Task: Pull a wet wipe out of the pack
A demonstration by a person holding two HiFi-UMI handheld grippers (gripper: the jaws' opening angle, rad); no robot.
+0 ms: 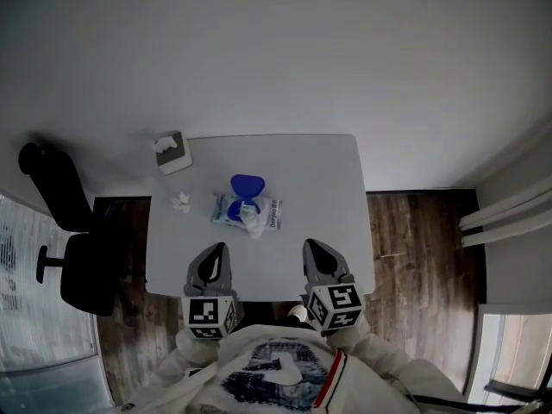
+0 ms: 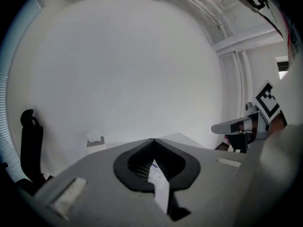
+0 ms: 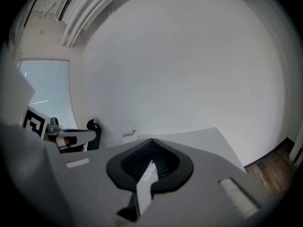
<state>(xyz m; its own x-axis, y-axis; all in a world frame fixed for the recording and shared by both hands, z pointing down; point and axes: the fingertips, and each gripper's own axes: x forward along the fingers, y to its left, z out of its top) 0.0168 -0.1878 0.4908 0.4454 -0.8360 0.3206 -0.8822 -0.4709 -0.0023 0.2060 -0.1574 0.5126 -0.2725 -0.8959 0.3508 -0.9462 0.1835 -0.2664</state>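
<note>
The wet wipe pack (image 1: pixel 246 211) lies flat at the middle of the white table (image 1: pixel 328 188). Its blue lid (image 1: pixel 247 185) is flipped open toward the far side, and a white wipe (image 1: pixel 254 224) sticks out of the opening. My left gripper (image 1: pixel 216 250) (image 2: pixel 152 140) hovers over the table's near edge, short of the pack and to its left, jaws shut and empty. My right gripper (image 1: pixel 312 247) (image 3: pixel 151 140) is level with it on the pack's right, also shut on nothing. Each gripper view shows the other gripper off to the side.
A crumpled white wipe (image 1: pixel 181 201) lies left of the pack. A grey tissue box (image 1: pixel 172 152) (image 2: pixel 95 139) (image 3: pixel 129 134) stands at the far left corner. A black office chair (image 1: pixel 69 231) (image 2: pixel 29 141) is beside the table's left edge. Wooden floor surrounds the table.
</note>
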